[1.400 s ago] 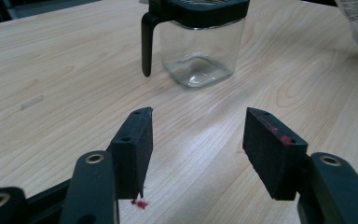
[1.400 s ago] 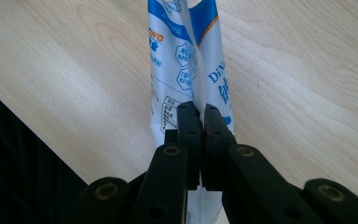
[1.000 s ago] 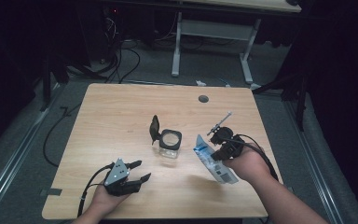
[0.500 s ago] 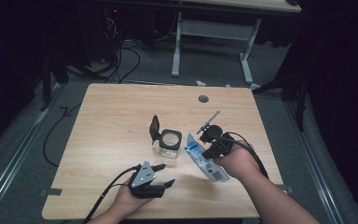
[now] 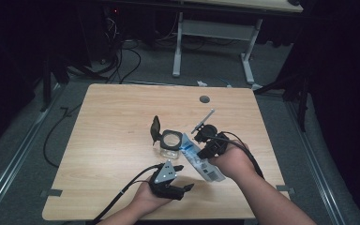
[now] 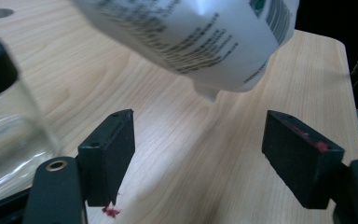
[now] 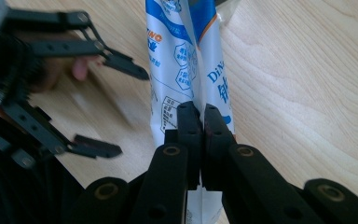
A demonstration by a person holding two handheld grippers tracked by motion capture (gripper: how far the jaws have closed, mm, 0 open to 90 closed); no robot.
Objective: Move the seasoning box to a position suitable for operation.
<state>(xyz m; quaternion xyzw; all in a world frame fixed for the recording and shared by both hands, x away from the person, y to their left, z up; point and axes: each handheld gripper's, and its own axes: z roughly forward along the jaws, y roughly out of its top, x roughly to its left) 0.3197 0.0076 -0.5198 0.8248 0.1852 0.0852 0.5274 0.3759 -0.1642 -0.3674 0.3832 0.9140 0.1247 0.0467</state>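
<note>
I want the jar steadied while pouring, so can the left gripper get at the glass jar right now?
Probably yes: the left gripper is open and holds nothing, the glass jar stands just beyond it, with bare table between.

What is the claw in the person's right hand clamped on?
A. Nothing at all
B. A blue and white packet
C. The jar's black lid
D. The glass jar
B. In the right gripper view the right claw has both jaws pressed together on the blue and white packet, held off the table; the glass jar stands apart, untouched.
</note>
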